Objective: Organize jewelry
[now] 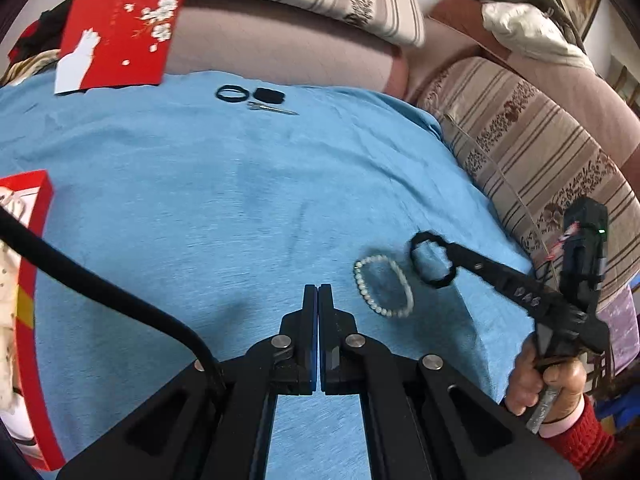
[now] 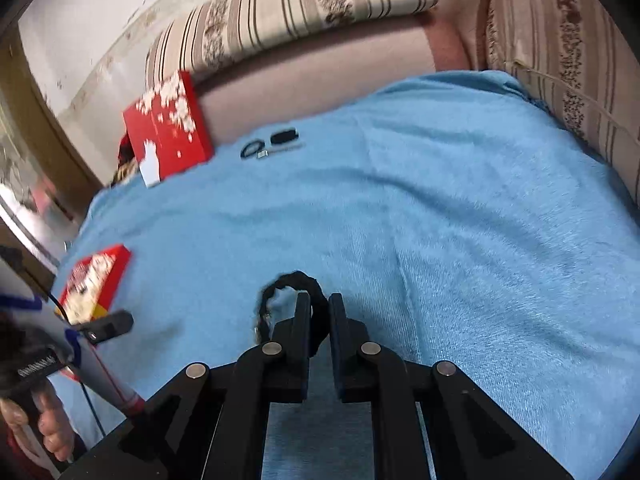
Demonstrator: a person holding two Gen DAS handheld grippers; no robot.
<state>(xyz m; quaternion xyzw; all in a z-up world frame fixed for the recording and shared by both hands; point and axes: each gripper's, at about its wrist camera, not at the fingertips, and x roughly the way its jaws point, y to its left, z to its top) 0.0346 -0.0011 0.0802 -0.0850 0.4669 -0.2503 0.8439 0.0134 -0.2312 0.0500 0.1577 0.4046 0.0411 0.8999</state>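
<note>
My right gripper [image 2: 319,300] is shut on a black braided hair tie [image 2: 290,282] and holds it just above the blue blanket; it also shows in the left wrist view [image 1: 454,251] with the hair tie [image 1: 430,258] hanging from its tip. A pearl bracelet [image 1: 382,290] lies on the blanket right beside that tie. My left gripper [image 1: 318,290] is shut and empty, just left of the bracelet. An open red box [image 1: 30,264] sits at the far left and shows in the right wrist view [image 2: 94,280].
At the blanket's [image 1: 200,200] far edge lie a black ring band [image 1: 231,93], a black scrunchie [image 1: 269,96] and a metal hair clip [image 1: 272,109]. The red flowered box lid [image 1: 120,28] leans on the sofa. Striped cushions [image 1: 540,152] border the right side.
</note>
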